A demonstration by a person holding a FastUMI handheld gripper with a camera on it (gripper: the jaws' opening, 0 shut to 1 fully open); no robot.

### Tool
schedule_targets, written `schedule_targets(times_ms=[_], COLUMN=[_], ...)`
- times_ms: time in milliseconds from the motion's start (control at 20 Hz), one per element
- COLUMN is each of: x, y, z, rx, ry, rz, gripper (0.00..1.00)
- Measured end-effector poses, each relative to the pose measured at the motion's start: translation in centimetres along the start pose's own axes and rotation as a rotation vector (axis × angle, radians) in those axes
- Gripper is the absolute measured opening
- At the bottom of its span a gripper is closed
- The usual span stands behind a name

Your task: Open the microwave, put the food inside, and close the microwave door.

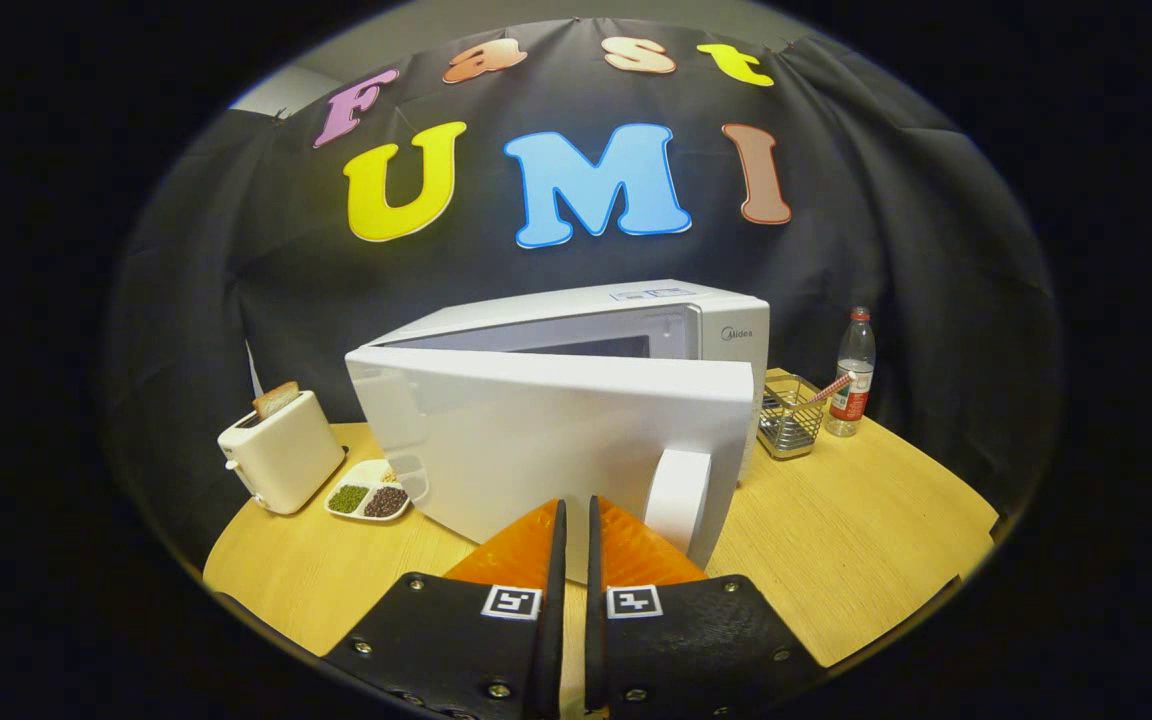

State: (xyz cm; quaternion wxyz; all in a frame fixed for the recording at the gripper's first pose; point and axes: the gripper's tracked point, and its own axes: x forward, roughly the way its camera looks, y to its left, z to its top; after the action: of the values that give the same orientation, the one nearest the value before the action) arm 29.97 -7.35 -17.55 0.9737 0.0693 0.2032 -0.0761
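The gripper [576,515] was nearly closed and empty before the stiff, light door [546,440]; its handle [678,500] looked best to hook

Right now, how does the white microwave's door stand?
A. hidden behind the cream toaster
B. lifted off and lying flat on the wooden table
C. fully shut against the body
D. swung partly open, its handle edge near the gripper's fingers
D: the white microwave door angles out from the body, its handle just ahead of the closed, empty gripper.
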Motion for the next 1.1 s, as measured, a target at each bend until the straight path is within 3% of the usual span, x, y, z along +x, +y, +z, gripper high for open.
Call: schedule_targets(times_ms=[600, 1100], x=[8.0, 12.0], y=[-2.9, -3.2], z=[1.1, 2.8], rx=[0.0, -0.053], ry=[0.028, 0.042], rz=[-0.039, -0.028], gripper=[0.1, 0.1])
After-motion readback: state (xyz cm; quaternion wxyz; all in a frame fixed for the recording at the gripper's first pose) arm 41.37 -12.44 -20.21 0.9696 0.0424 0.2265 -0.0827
